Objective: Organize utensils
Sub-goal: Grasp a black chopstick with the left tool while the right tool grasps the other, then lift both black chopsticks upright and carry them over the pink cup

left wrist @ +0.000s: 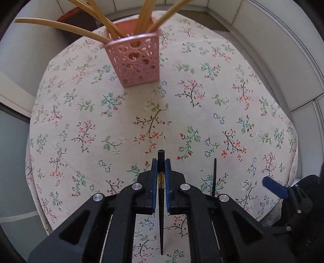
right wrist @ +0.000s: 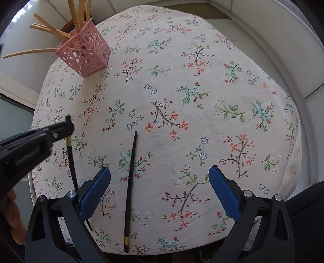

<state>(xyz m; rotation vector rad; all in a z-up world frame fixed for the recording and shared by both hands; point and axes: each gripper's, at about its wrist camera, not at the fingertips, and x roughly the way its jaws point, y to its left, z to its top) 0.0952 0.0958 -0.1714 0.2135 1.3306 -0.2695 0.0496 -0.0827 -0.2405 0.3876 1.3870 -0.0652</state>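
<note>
A pink perforated holder (left wrist: 134,60) stands at the far side of the table with several wooden chopsticks (left wrist: 60,25) in it; it also shows in the right wrist view (right wrist: 85,54). My left gripper (left wrist: 161,161) is shut on a black chopstick (left wrist: 161,212) with a gold band, held above the cloth. From the right wrist view the left gripper (right wrist: 66,127) grips that chopstick (right wrist: 70,161) near its top. A second black chopstick (right wrist: 130,182) lies on the cloth between the fingers of my open right gripper (right wrist: 160,182); its tip shows in the left wrist view (left wrist: 214,176).
The round table carries a floral cloth (right wrist: 202,101). White wall panels (left wrist: 273,40) curve behind it. A reddish-brown object (left wrist: 70,15) sits behind the holder. The right gripper shows at the lower right of the left wrist view (left wrist: 275,187).
</note>
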